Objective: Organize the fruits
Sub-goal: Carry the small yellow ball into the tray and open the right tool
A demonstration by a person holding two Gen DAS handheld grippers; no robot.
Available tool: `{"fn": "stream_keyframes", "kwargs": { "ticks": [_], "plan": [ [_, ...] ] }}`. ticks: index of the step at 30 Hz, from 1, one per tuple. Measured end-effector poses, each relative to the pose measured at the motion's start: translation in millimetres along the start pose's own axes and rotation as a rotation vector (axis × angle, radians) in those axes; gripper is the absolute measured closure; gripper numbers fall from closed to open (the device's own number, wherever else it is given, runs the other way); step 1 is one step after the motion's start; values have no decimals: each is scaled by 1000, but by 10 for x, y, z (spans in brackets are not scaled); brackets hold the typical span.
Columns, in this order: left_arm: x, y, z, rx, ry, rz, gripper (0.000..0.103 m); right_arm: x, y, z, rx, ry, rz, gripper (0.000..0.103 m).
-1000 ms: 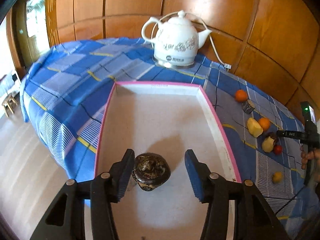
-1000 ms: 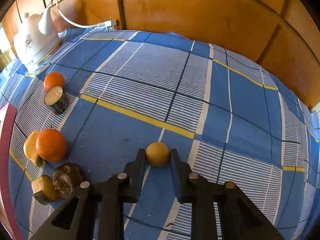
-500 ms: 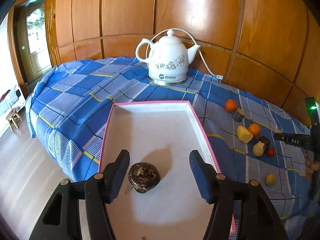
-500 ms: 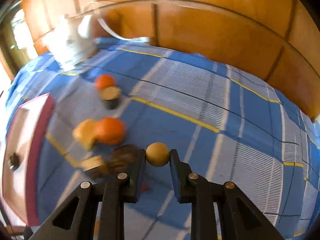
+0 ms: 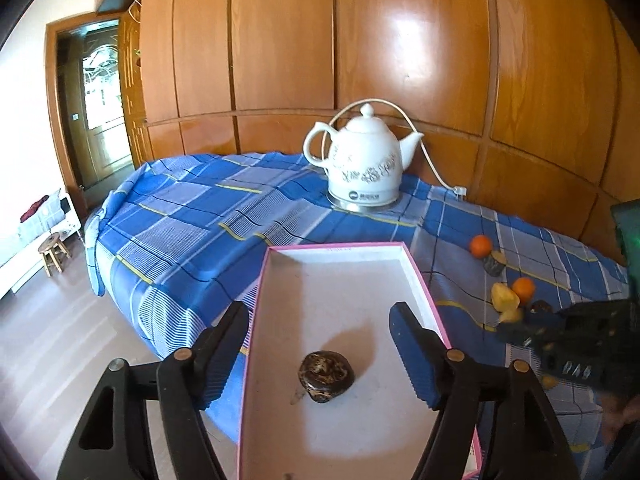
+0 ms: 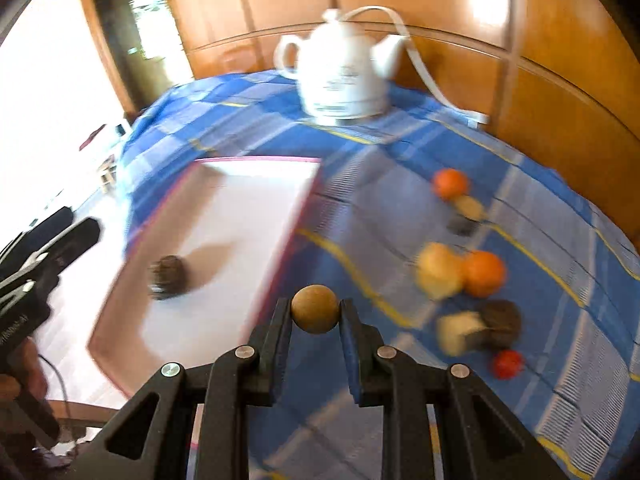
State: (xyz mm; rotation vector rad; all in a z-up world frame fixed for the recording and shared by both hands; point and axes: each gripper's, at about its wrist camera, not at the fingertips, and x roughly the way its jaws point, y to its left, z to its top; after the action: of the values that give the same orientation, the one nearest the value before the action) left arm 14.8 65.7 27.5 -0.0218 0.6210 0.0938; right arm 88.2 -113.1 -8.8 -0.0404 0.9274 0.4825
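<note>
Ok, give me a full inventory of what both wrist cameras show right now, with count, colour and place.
Shallow pink-rimmed white tray: one, on the blue checked tablecloth.
Dark mottled round fruit: one, brown-black, inside the tray.
Small tan round fruit: one, pinched in the right gripper.
Oranges: two, orange, on the cloth right of the tray.
Small red fruit: one, nearest of the pile.
Yellow and dark pieces: several, blurred, count unclear.
White ceramic kettle: one, at the back, corded.
Left gripper: open, above the tray.
Right gripper: shut on the tan fruit.
</note>
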Motion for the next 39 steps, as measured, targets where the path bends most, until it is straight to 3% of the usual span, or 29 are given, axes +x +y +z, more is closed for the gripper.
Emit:
{"fn": "stream_keyframes", "kwargs": {
  "ticks": [10,19,29,39],
  "plan": [
    [-55,150,-38,-25,0,17,27,329,509,130,-72,62,65,79],
    [45,391,-106,-101,30,43,26,456,683,164,-88,67,9,75],
    [80,477,-164,-127,49,52,26,58,776,126,-113,-87,-206,74],
    [66,323,-163,-89,55,32,25,-289,723,128,-90,-206,-286,73]
  ]
}}
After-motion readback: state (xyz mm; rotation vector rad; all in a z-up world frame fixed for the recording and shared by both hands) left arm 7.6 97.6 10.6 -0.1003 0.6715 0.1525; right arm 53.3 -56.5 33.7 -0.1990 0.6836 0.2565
